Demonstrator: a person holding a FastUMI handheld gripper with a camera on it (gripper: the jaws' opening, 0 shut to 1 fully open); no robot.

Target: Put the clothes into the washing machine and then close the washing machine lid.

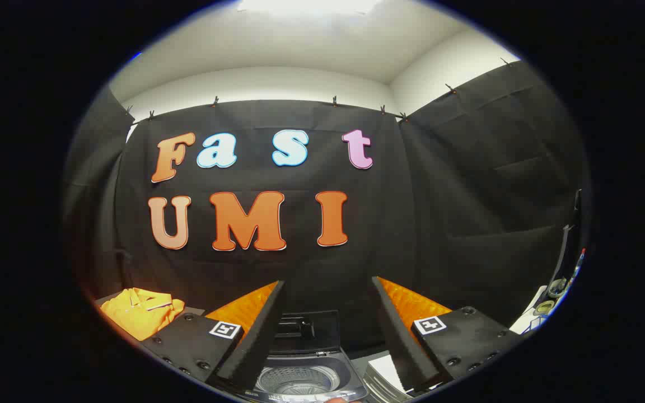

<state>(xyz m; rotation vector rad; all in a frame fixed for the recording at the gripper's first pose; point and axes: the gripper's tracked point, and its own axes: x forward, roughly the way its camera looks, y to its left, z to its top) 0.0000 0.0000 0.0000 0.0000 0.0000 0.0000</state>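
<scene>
A small toy washing machine (300,378) sits just ahead of and below my fingers, its drum showing and its dark lid (307,330) raised upright behind the opening. A folded yellow polo shirt (140,310) lies on the table to the left, beyond my left finger. My gripper (328,285) hangs above the machine, open wide, with nothing between its fingers.
The black booth cloth (468,196) closes off the back and both sides. A white sheet or striped object (381,372) lies right of the machine, by my right finger. At the far right edge stands some equipment (560,280) on a white surface.
</scene>
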